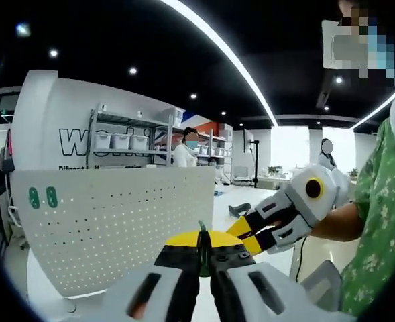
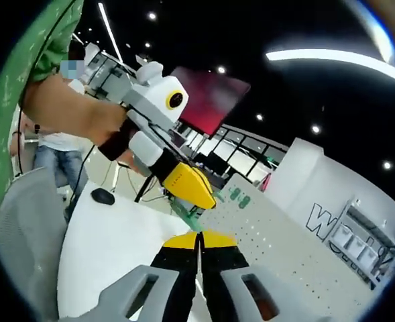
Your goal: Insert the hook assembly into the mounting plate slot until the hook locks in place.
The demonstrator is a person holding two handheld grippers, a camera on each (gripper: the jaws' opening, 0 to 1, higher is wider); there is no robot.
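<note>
White perforated metal dominates the left gripper view: the mounting plate (image 1: 117, 228) stands upright on the white table (image 1: 43, 285), two green hooks (image 1: 43, 197) already hanging near its upper left corner. At the bottom of that view the left gripper (image 1: 202, 249) has its yellow-tipped jaws pressed together, and a thin green piece, the hook assembly (image 1: 201, 235), pokes up from between the tips, pinched there. From the right the right gripper (image 1: 254, 235) reaches in, its yellow tips close beside the left one's, held by a person in a green patterned sleeve (image 1: 378, 221). Behind the plate are shelving with white bins (image 1: 120, 141) and a person in a white coat (image 1: 184, 153). In the right gripper view, the right gripper (image 2: 198, 243) rises from the bottom with its jaws brought tight together; I cannot tell whether anything sits between them. Just above, the left gripper (image 2: 200, 196) comes in from the upper left with the small green hook assembly (image 2: 192, 216) under its yellow tip, close to the near edge of the mounting plate (image 2: 284, 261), which stretches off to the right. A grey chair back (image 2: 23, 228) and a black mouse (image 2: 103, 196) on the table (image 2: 110, 248) lie to the left.
</note>
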